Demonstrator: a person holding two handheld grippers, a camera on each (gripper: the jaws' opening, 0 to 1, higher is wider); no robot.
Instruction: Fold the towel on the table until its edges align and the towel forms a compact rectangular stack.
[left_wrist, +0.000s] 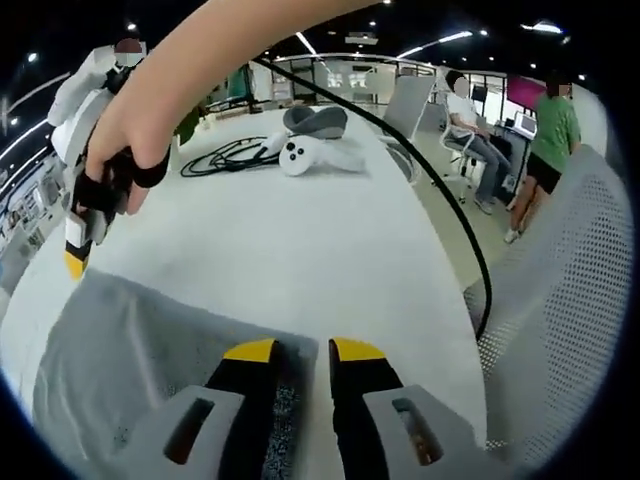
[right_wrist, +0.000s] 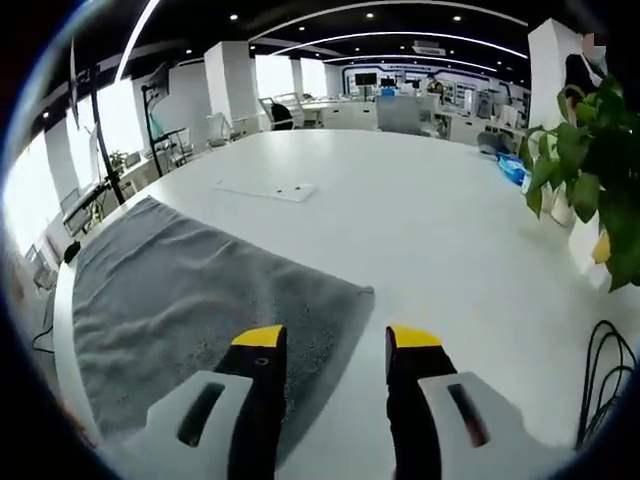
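Your left gripper (left_wrist: 302, 350) hangs over the grey towel (left_wrist: 130, 350), its yellow-tipped jaws only a narrow gap apart with nothing between them. The towel lies flat on the white counter (left_wrist: 300, 250), spread below and to the left of those jaws in the left gripper view. In that same view your other hand (left_wrist: 125, 150) comes in from the upper left, holding the right gripper above the towel's far edge; its yellow tip points down, near the cloth.

In the right gripper view, your right gripper (right_wrist: 337, 340) stands with its jaws set wide and empty. The towel (right_wrist: 190, 300) stretches away to the left of them, and its near corner lies just ahead of the left jaw.

Beyond the towel in the left gripper view, a white controller (left_wrist: 297, 155) and a coil of black cable (left_wrist: 225, 155) rest on the counter. A potted plant (right_wrist: 590, 170) stands to the right of the towel in the right gripper view.
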